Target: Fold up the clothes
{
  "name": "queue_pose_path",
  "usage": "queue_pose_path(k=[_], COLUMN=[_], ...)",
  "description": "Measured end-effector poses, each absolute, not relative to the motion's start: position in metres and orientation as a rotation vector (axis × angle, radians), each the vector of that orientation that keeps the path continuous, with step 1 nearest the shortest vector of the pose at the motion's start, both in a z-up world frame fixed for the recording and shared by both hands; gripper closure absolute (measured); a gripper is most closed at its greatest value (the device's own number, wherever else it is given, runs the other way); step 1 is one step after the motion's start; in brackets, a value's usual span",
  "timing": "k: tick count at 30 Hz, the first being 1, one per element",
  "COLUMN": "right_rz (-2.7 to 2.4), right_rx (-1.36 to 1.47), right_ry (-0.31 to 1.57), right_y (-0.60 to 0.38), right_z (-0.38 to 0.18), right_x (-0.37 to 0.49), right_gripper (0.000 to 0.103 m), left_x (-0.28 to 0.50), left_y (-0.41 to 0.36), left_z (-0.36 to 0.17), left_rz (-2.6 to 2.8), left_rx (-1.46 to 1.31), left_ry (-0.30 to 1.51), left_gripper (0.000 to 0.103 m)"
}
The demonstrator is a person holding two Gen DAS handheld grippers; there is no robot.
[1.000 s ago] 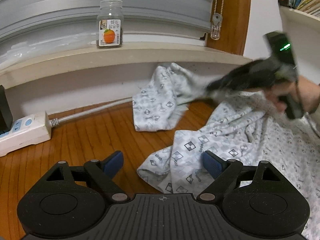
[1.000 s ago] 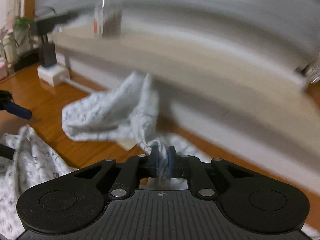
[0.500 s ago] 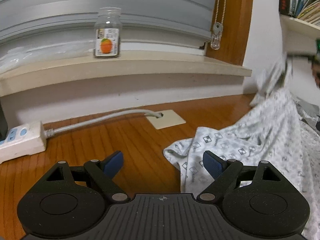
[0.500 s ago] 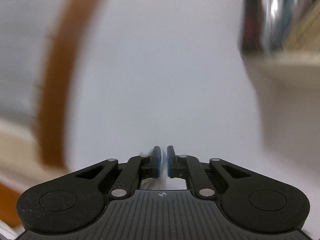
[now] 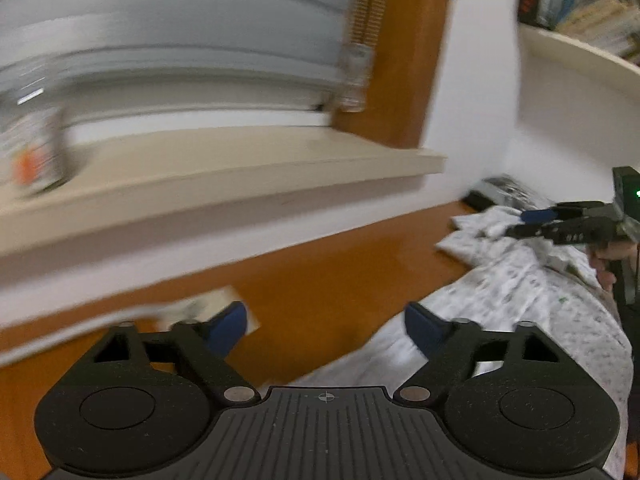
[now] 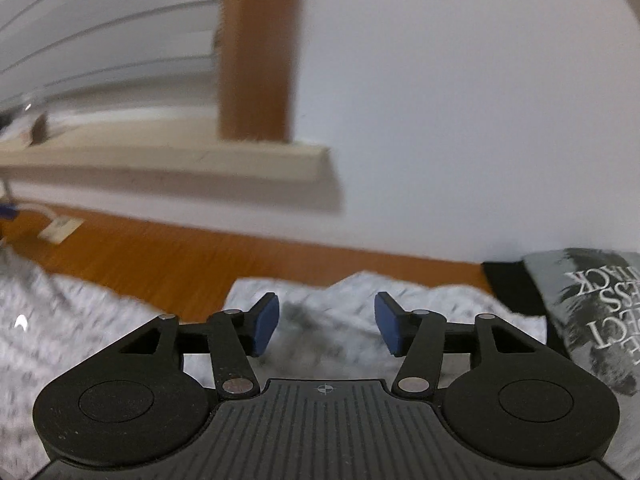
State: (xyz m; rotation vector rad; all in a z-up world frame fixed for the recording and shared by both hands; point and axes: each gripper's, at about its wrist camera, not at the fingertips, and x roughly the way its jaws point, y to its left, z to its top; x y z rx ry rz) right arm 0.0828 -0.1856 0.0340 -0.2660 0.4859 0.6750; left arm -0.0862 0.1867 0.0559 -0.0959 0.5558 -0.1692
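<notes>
Right hand-held gripper (image 6: 326, 328) opening, unloaded, above patterned garment (image 6: 100, 320) (left hand-held gripper (image 5: 324, 326) closing, empty).

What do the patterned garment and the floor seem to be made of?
Patterned garment: probably thin woven cotton, matt; it lies in soft wrinkles and carries a small grey print. Floor: looks like varnished wood or laminate, orange-brown with a faint sheen; blur hides the grain.
</notes>
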Motion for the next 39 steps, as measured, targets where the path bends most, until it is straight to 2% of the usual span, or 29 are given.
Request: queue_pose_path(k=[4, 7, 11, 15, 16, 17, 19, 20, 21, 23, 28, 31, 35, 37, 39], right_rz=[0.726, 0.814, 0.856, 0.847, 0.84, 0.831, 0.824, 0.818, 0.796, 0.76, 0.666, 0.657, 0.649, 0.642, 0.639], right_rx=[-0.228, -0.164, -0.214, -0.37, -0.411, -0.448, -0.475, -0.48, -0.485, -0.496, -0.578, -0.561, -0.556, -0.557, -0.579], right_ry=[0.506, 0.533, 0.552, 0.592, 0.597, 0.597, 0.592, 0.569, 0.526, 0.451, 0.223, 0.114, -0.022, -0.078, -0.093], right_y=[-0.194, -0.199, -0.199, -0.187, -0.185, -0.183, -0.182, -0.182, -0.182, -0.179, -0.15, -0.128, -0.106, -0.1, -0.093], right_z=[0.031, 0.03, 0.028, 0.019, 0.017, 0.015, 0.017, 0.02, 0.027, 0.04, 0.073, 0.099, 0.137, 0.149, 0.153], right_x=[0.081, 0.084, 0.081, 0.082, 0.083, 0.085, 0.09, 0.092, 0.093, 0.095, 0.096, 0.098, 0.095, 0.09, 0.088], right_gripper=[0.039, 0.031, 0.031, 0.036, 0.049, 0.055, 0.073, 0.088, 0.091, 0.093, 0.096, 0.096, 0.096, 0.096, 0.096], left_x=[-0.046, -0.021, 0.003, 0.014, 0.016, 0.017, 0.018, 0.018, 0.016, 0.011, -0.021, -0.038, -0.054, -0.059, -0.059], left_y=[0.139, 0.105, 0.077, 0.07, 0.07, 0.07, 0.07, 0.069, 0.068, 0.066, 0.075, 0.08, 0.082, 0.087, 0.095], left_z=[0.058, 0.053, 0.035, 0.018, 0.017, 0.015, 0.013, 0.014, 0.016, 0.022, 0.061, 0.084, 0.097, 0.098, 0.092], left_rz=[-0.28, -0.342, -0.425, -0.431, -0.441, -0.452, -0.484, -0.511, -0.519, -0.519, -0.49, -0.49, -0.468, -0.45, -0.411], left_rx=[-0.027, 0.019, 0.04, 0.027, 0.019, 0.012, 0.0, -0.004, 0.001, 0.022, 0.036, 0.025, 0.014, 0.012, 0.012], left_ry=[0.587, 0.622, 0.679, 0.71, 0.716, 0.721, 0.729, 0.731, 0.727, 0.695, 0.554, 0.543, 0.533, 0.521, 0.514], left_gripper=[0.028, 0.023, 0.022, 0.025, 0.026, 0.033, 0.055, 0.079, 0.096, 0.096, 0.097, 0.096, 0.09, 0.076, 0.042])
